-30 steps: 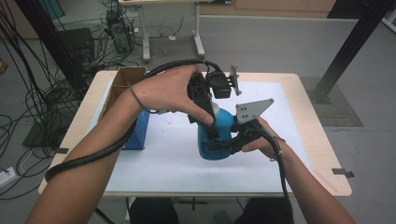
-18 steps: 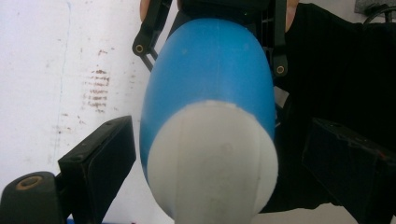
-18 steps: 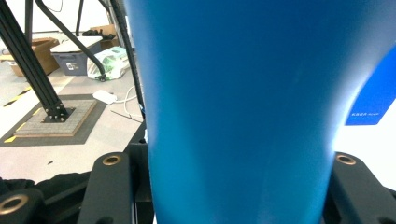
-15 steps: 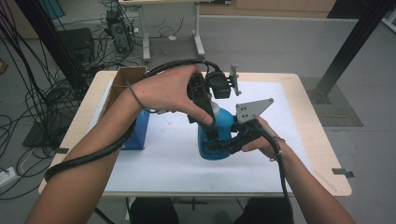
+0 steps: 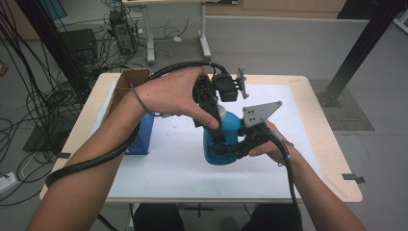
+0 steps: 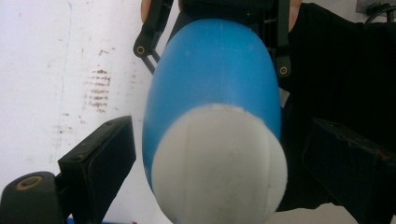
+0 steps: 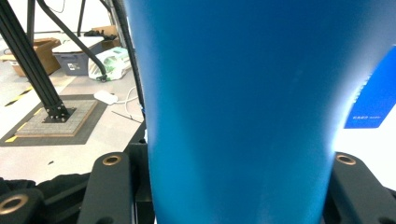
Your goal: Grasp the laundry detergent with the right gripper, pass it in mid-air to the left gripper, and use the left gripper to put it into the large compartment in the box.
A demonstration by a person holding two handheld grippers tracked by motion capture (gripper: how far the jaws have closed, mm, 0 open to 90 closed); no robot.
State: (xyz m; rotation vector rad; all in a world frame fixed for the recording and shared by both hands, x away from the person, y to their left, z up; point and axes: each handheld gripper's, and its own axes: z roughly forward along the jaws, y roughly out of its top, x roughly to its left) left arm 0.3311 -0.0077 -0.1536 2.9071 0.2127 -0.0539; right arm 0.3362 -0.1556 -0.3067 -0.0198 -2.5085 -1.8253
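Honestly, not much changed over that last second: compared with the two earlier shots from above, both your hands sat in the same spot and neither claw opened or closed. The blue bottle (image 5: 232,126) stood upright on the white mat (image 5: 168,168) near the middle of the table (image 5: 332,183), just right of the blue box (image 5: 144,137) and the cardboard box (image 5: 127,82). Your right gripper (image 5: 222,150) came in from the side, low on the body, and was clamped on it; in the right gripper view the blue wall sat jammed between the two black jaws, so that hand was doing the steadying. Your left gripper (image 5: 215,126) hung over the top, pointing down, and in the left gripper view its jaws stood wide on either side of the white cap (image 6: 219,163), with a clear gap on both sides, so nothing was gripped up there yet. My read is that you were lined up for the cap and paused right before the squeeze. The hold-the-bottle part looked done and the cap part hadn't started. It looked like the next move needed those left jaws to close evenly on the cap. The cap sat a bit nearer one jaw than the other, so I'd guess a lopsided close could have nudged the bottle in the right claw's hold.
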